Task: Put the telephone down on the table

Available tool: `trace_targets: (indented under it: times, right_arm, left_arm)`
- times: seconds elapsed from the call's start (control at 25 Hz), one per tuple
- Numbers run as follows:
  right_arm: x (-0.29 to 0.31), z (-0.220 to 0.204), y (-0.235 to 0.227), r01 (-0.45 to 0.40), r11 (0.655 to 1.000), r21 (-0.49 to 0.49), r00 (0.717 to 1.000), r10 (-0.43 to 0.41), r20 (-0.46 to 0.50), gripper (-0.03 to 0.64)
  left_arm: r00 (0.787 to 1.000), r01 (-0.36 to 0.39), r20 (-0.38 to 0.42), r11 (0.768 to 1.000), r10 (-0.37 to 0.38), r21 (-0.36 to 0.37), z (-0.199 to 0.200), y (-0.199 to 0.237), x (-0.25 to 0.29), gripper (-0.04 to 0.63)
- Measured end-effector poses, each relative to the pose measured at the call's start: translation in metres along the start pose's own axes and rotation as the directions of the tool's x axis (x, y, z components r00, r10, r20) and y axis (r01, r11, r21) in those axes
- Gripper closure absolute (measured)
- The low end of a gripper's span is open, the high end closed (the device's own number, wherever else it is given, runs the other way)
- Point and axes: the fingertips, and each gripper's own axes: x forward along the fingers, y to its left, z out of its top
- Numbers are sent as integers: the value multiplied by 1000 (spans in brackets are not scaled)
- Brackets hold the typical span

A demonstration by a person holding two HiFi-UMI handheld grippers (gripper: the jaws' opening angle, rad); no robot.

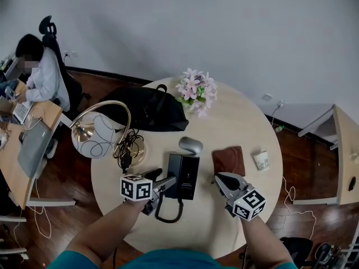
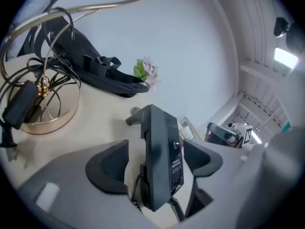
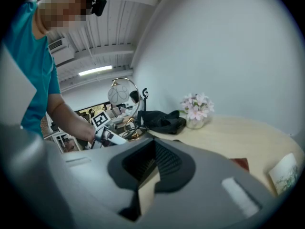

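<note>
The black telephone (image 1: 183, 176) lies on the round beige table (image 1: 247, 128), its coiled cord (image 1: 167, 213) looping toward the near edge. My left gripper (image 1: 161, 187) is at the phone's left side, near its lower end. In the left gripper view the telephone (image 2: 160, 156) stands between the jaws, and both dark pads (image 2: 107, 170) stay clear of it with a gap on each side, so the left gripper (image 2: 155, 165) is open. My right gripper (image 1: 222, 180) hovers just right of the phone, in front of a brown pouch. Its pads (image 3: 157, 168) are together, with nothing between them.
A grey mouse (image 1: 190, 145) lies beyond the phone, with a brown pouch (image 1: 228, 160) and a paper cup (image 1: 261, 160) to its right. Pink flowers (image 1: 196, 89), a black bag (image 1: 147, 109), a globe lamp (image 1: 92, 134) and tangled cables (image 1: 130, 148) fill the far left. A person sits at a desk (image 1: 31, 144).
</note>
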Motion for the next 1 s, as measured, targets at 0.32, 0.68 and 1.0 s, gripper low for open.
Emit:
trace_targets:
  times: [0.32,0.68,1.0]
  right_arm:
    - [-28,23,44,35,999,3,998,-35,47,615]
    - [-90,35,115,93,996,13,988,-94,123,615]
    - [-177,5,178,31,999,-13,990,-29,141,615]
  left_arm:
    - [979,117,145,979,-142,167,3,-64,-81,438]
    - [964,172,107,879,-243,444,-22,-152,-153,589]
    - [961,122,167,880,-221,460,-93,-250,-177,589]
